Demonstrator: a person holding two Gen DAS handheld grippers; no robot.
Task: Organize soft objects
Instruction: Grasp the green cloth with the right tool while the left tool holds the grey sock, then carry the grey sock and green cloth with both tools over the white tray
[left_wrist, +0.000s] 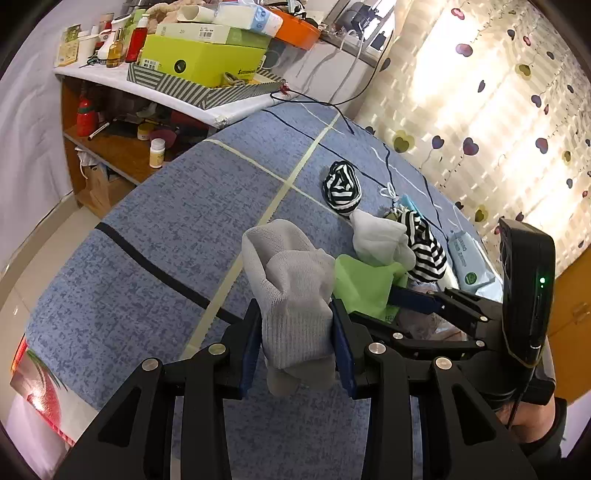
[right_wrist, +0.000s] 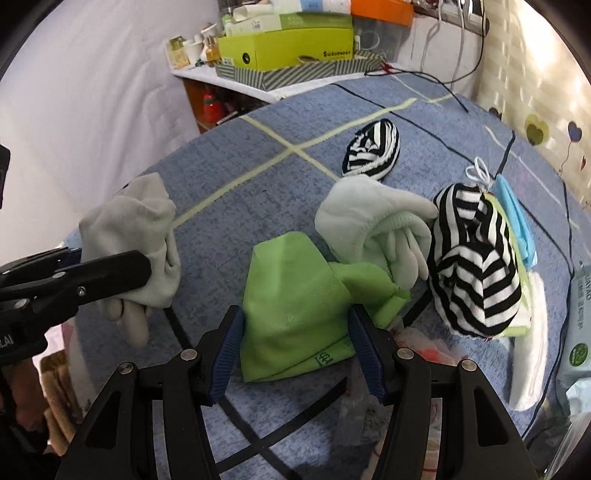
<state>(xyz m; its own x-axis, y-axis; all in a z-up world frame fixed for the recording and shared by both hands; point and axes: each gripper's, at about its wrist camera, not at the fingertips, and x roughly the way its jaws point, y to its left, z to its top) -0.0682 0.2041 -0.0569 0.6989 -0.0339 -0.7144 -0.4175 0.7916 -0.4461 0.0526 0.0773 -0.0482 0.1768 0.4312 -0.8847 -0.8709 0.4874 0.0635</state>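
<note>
My left gripper (left_wrist: 297, 325) is shut on a grey sock (left_wrist: 291, 280) and holds it above the blue bedcover (left_wrist: 147, 229); the sock also shows at the left of the right wrist view (right_wrist: 136, 236). My right gripper (right_wrist: 295, 332) is shut on a green cloth (right_wrist: 295, 306), which shows in the left wrist view (left_wrist: 364, 284) too. A pale grey-white sock bundle (right_wrist: 369, 225) lies just beyond the green cloth. A rolled black-and-white striped sock (right_wrist: 373, 151) lies farther back. A larger striped bundle (right_wrist: 476, 266) sits at the right.
A light blue item (right_wrist: 515, 214) and a wet-wipes pack (right_wrist: 581, 332) lie at the right. A white shelf top (left_wrist: 122, 79) holds a lime box (left_wrist: 203, 59), bottles and a striped tray. A dark cable (left_wrist: 386, 162) crosses the bed. A curtain (left_wrist: 498, 110) hangs at the right.
</note>
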